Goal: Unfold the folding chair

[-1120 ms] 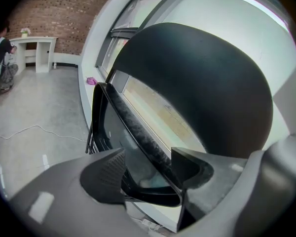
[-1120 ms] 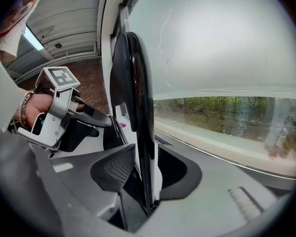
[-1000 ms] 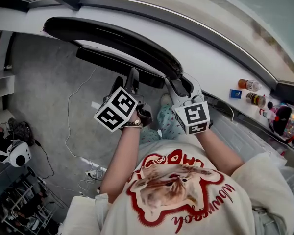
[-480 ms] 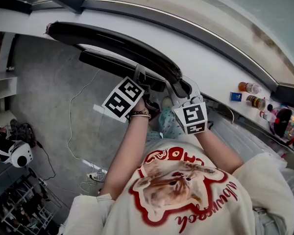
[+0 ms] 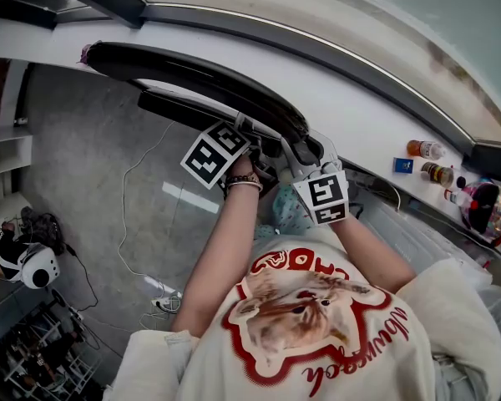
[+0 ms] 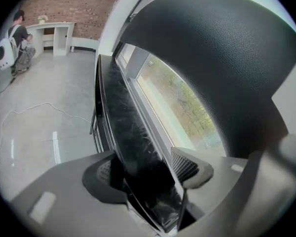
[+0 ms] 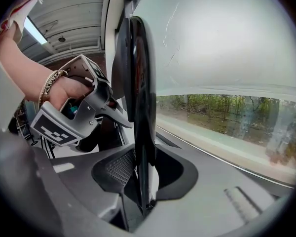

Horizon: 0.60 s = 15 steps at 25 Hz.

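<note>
Head view: the folding chair (image 5: 192, 78), black curved panels lying flat together, leans along the white sill (image 5: 376, 115) just ahead of the left gripper (image 5: 249, 130) and the right gripper (image 5: 294, 150). The red lettering on the shirt (image 5: 309, 324) is too skewed to read.

Left gripper view: the jaws stand narrow, pads against the chair's thin glossy panel (image 6: 133, 132) between them.

Right gripper view: the jaws, just closing, clamp a panel edge (image 7: 140, 83).

Head view looks steeply down; both gripper views closely face the chair (image 5: 192, 68).
</note>
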Available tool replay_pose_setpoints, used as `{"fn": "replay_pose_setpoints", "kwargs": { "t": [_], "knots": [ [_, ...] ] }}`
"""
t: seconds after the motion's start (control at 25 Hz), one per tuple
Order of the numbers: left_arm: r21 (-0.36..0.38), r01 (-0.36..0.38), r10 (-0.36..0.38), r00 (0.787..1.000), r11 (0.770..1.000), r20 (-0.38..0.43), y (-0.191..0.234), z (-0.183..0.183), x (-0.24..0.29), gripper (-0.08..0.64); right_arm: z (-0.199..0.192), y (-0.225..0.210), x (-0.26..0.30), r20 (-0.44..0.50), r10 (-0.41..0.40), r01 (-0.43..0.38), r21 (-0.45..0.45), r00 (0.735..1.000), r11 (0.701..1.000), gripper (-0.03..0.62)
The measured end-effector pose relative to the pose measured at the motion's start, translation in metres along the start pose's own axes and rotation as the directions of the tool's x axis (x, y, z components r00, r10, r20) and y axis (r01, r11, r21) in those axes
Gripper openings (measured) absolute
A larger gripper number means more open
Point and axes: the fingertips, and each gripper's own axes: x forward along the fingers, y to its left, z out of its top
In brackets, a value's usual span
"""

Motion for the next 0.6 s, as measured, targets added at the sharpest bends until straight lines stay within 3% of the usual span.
{"fn": "replay_pose_setpoints", "kwargs": {
  "t": [0.2,0.4,0.6],
  "knots": [
    [-0.022,-0.02,0.019,0.999,1.0,-0.035,0.005,-0.004,0.008,0.276,-0.003,0.001,0.005,-0.014,-0.006,0.006,-0.012,1.0,1.0,0.129],
    [-0.045,-0.035,0.033,0.998,0.998,-0.044,0.002,-0.004,0.014,0.224,-0.003,0.0,0.005,-0.011,-0.014,0.014,-0.012,1.0,1.0,0.127],
    [-0.086,-0.014,0.011,0.999,0.996,-0.038,0.001,-0.006,0.015,0.221,-0.003,-0.001,0.005,-0.01,-0.021,0.02,-0.015,1.0,1.0,0.126]
  ]
}}
